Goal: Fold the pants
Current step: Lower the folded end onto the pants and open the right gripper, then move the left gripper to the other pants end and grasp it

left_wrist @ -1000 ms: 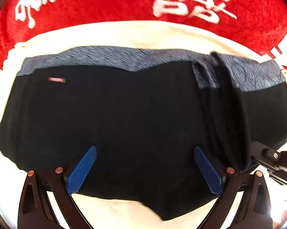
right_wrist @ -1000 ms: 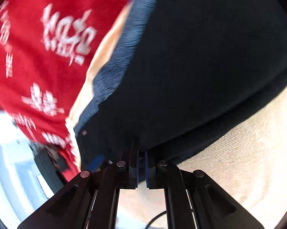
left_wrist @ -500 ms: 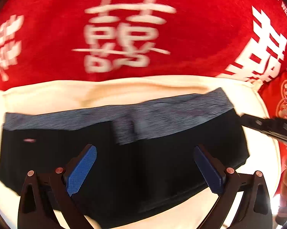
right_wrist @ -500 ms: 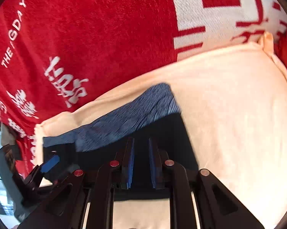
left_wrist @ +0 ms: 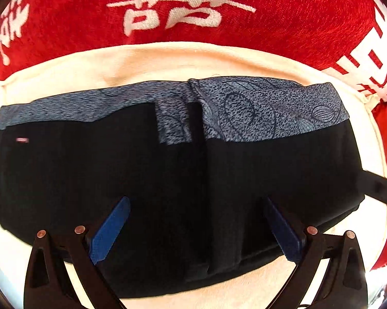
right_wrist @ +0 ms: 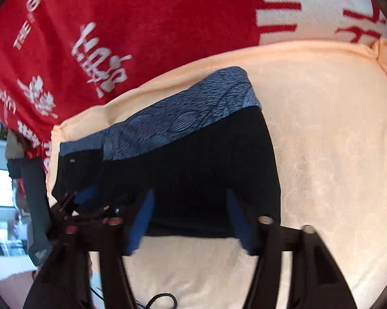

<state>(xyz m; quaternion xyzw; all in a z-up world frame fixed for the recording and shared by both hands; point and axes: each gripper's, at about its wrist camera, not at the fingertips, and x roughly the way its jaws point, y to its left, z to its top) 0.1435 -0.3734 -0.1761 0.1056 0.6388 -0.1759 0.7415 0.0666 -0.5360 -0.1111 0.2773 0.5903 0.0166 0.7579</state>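
Black pants (left_wrist: pixel 131 170) with a grey patterned waistband (left_wrist: pixel 265 108) lie folded on a cream towel (left_wrist: pixel 167 61). Their right part is laid over the middle, with a crease running down the centre. My left gripper (left_wrist: pixel 194 206) hovers above the pants pointing straight down, open, nothing between its blue pads (left_wrist: pixel 108 234). In the right wrist view the same pants (right_wrist: pixel 206 159) lie under my right gripper (right_wrist: pixel 189 198). Its jaws are opening, with only the flat cloth below them and no fabric pinched. The left gripper (right_wrist: pixel 64 206) shows at that view's left edge.
A red blanket (left_wrist: pixel 283 18) with white characters lies under the towel and fills the far side. A black part of the right gripper (left_wrist: pixel 378 188) juts in at the right edge. Bare cream towel (right_wrist: pixel 335 167) stretches right of the pants. A thin black cable (right_wrist: pixel 160 300) lies near the bottom.
The right gripper was shut on the pants' edge, carried it over the middle, and its jaws now stand wide apart off the cloth. The left gripper stayed open while shifting over the pants.
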